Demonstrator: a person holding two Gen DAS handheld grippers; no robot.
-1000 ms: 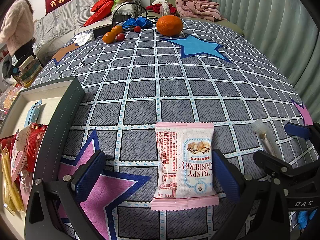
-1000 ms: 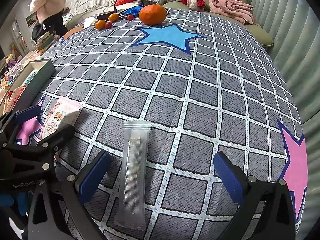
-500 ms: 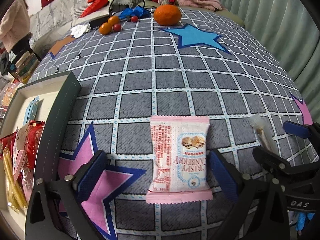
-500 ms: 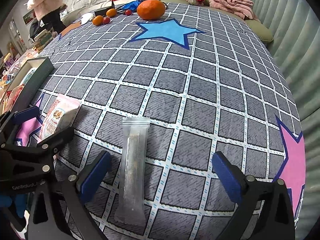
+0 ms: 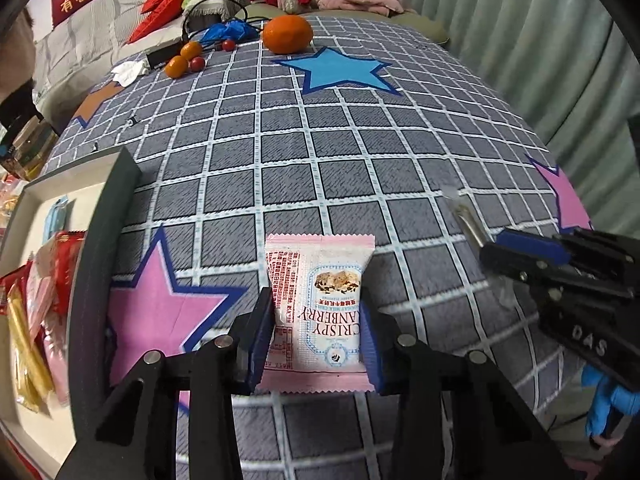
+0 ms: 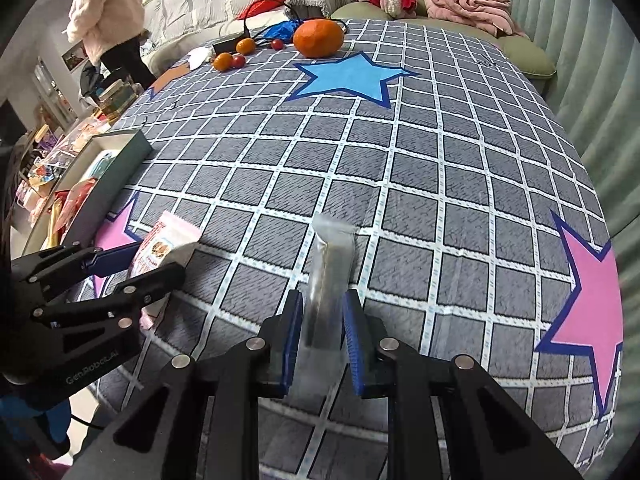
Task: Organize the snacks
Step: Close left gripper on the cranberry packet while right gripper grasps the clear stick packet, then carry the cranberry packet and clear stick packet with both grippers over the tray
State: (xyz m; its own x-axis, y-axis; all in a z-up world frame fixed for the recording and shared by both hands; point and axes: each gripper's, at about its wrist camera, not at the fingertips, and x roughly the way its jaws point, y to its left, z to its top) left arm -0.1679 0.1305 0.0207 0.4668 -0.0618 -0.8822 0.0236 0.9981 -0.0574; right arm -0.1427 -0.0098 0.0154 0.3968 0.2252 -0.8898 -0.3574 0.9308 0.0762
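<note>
Left wrist view: the left gripper has just been closing, and its 2 blue pads now press the sides of a pink packet printed "CRISPY CRANBERRY". The packet sits squeezed between the jaws, its top edge reaching toward the far side of the bed, its bottom seam near the camera. Below it lies a grey checked cover with a pink star just left of the gripper and a blue star farther off. At the left edge stands a dark-walled box holding several wrapped snacks. Far back rest a large orange, 2 small oranges and red cherry tomatoes.

Right wrist view: the right gripper has also just been closing, and its jaws stand nearly together on a clear stick pack. The pack is blurred; its upper end juts beyond the pads, tilted away from the camera. Whether it touches the cover I cannot tell. The left gripper shows at the left of this view with the pink packet in its jaws, and the box lies beyond it. A person in a light sweater stands in the far left background.
</note>
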